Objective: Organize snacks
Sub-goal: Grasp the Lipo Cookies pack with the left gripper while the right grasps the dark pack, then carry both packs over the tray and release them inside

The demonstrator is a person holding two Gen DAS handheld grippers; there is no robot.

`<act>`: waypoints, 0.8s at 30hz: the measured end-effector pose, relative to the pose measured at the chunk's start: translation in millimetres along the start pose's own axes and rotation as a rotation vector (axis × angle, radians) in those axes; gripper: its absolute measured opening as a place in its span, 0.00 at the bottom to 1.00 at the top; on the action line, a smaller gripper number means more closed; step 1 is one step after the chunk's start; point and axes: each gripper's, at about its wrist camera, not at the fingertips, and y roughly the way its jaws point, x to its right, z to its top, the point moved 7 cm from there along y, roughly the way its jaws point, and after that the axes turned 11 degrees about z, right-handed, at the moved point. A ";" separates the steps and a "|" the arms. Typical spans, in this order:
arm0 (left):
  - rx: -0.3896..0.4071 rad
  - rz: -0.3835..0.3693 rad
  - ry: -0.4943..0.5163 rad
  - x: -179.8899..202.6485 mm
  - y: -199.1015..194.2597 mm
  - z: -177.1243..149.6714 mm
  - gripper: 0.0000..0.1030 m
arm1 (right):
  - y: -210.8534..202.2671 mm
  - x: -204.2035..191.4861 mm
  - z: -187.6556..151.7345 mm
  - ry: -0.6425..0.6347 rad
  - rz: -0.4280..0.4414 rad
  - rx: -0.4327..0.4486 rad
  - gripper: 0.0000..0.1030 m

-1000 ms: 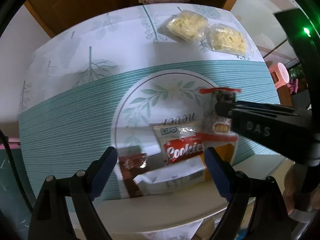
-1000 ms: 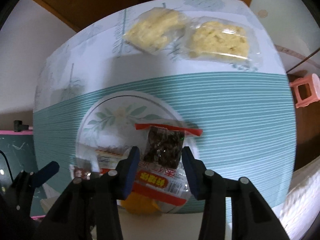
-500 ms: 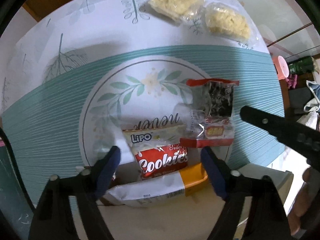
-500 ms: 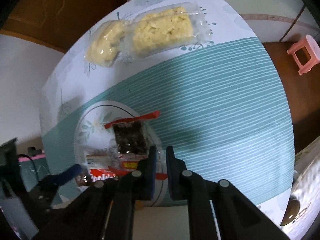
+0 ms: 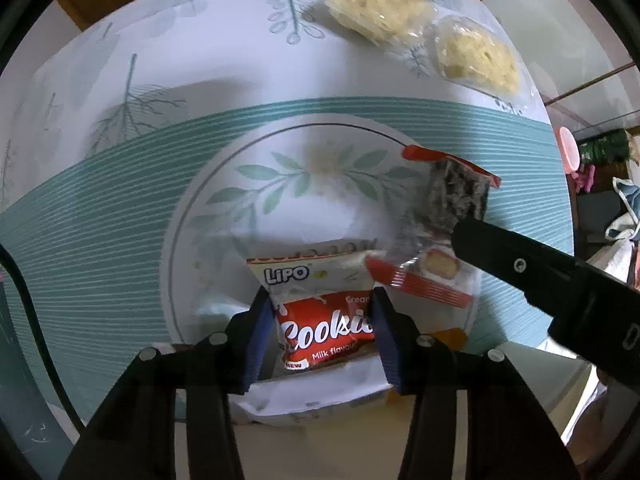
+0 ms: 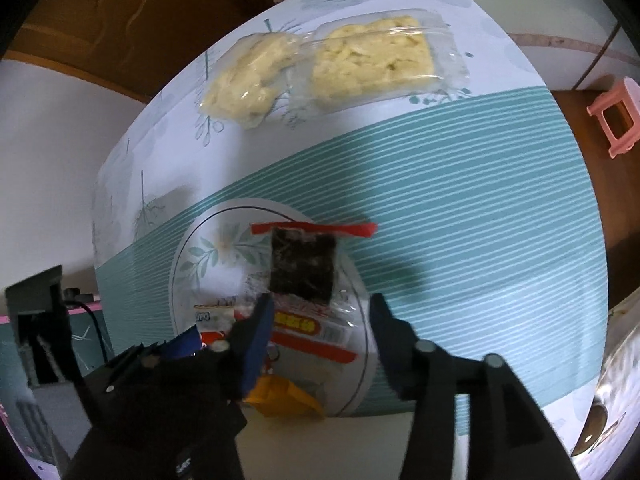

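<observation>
Table (image 6: 460, 208) w/ printed cloth: teal striped band, white w/ leaf sprigs further ahead, round floral motif (image 5: 320, 168) in the middle. Beyond the far edge, brown wood furniture (image 6: 120, 12). White wall (image 6: 52, 152) to the left. Right of the table, brown floor (image 6: 592, 128) w/ a pink stool (image 6: 616, 116). Light is dim, soft shadows on the cloth.

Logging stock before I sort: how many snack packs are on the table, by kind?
Clear packs of yellow crisped snack: 2
Lipo Cookies pack: 1
Red-edged pack with dark seaweed snack: 1
White-and-orange pack under the cookies: 1
Total: 5 visible; more may be hidden under the pile.
</observation>
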 end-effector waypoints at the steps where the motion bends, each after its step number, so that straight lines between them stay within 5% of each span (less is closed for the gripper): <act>1: 0.009 0.003 -0.002 -1.9 -0.9 -0.8 0.44 | 2.1 -2.6 0.3 -0.010 -0.009 0.000 0.64; 12: 0.072 0.027 -0.024 -19.4 -4.4 -5.9 0.44 | 39.0 -20.1 13.3 -0.016 -0.172 0.009 0.71; 18: 0.119 0.037 -0.044 -34.5 -20.2 -4.5 0.44 | 42.4 -34.4 13.2 -0.096 -0.233 0.049 0.55; 19: 0.126 0.038 -0.047 -37.7 -23.8 -5.3 0.44 | 39.9 -35.1 14.2 -0.097 -0.224 0.060 0.42; 24: 0.180 0.030 -0.067 -46.0 -51.2 -1.9 0.44 | 19.7 -37.9 18.7 -0.099 -0.171 0.105 0.40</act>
